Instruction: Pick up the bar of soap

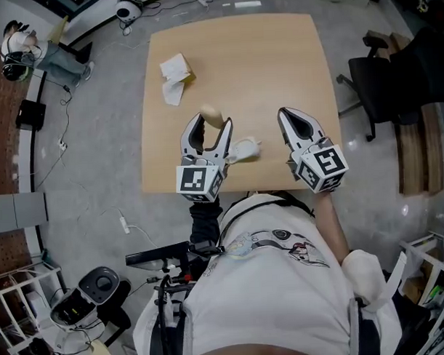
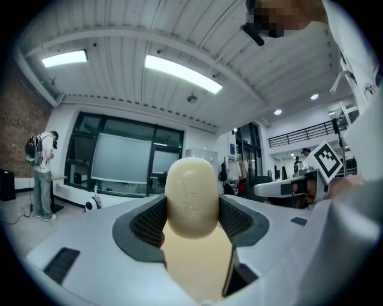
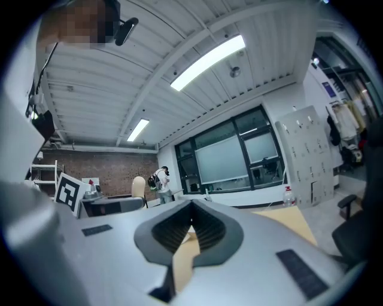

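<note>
The bar of soap (image 1: 212,116) is a cream, rounded oval, standing upright between the jaws of my left gripper (image 1: 209,125), which is shut on it above the near part of the wooden table (image 1: 276,55). In the left gripper view the soap (image 2: 191,194) fills the gap between the dark ribbed pads (image 2: 149,222), and my left gripper (image 2: 191,210) points up toward the ceiling. My right gripper (image 1: 287,117) hovers to the right of it, shut with nothing held. Its pads (image 3: 210,230) meet in the right gripper view, where the gripper (image 3: 191,209) also tilts upward.
An opened white and tan soap box (image 1: 176,74) lies at the table's far left. A small white object (image 1: 244,149) rests on the table between the grippers. A black office chair (image 1: 378,80) stands right of the table. A person (image 1: 28,49) stands far left.
</note>
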Motion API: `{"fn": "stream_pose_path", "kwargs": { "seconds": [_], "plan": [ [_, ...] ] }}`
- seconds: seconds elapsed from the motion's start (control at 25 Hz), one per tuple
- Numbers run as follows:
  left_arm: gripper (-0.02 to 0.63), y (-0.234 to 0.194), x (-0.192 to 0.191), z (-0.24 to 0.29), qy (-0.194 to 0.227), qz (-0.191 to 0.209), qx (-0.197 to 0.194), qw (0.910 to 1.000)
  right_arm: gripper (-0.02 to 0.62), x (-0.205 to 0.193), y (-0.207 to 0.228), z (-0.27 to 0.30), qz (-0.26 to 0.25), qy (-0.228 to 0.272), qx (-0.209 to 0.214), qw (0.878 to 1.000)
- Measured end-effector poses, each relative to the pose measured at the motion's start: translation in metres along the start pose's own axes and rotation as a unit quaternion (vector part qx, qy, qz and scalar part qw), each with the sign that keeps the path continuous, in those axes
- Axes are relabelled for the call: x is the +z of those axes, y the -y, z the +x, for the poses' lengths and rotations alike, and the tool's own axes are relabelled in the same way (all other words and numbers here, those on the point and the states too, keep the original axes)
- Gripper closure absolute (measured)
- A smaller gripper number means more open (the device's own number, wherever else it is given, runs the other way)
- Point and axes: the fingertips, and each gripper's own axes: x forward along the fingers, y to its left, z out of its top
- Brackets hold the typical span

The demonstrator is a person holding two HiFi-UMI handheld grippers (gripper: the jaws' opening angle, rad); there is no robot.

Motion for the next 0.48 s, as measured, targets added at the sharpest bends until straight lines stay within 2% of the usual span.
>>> {"fn": "stream_pose_path", "kwargs": {
  "seconds": [0.2,0.48],
  "plan": [
    [0.348,-0.001,0.011,0.000,0.014,0.018,0.008,0.9997,0.592,0.011,0.001,0.001,-0.015,0.013,-0.003,1.000],
    [0.348,0.004,0.028,0.004,0.037,0.017,0.009,0.9991,0.592,0.021,0.000,0.000,-0.026,0.024,0.001,0.999]
  ]
}}
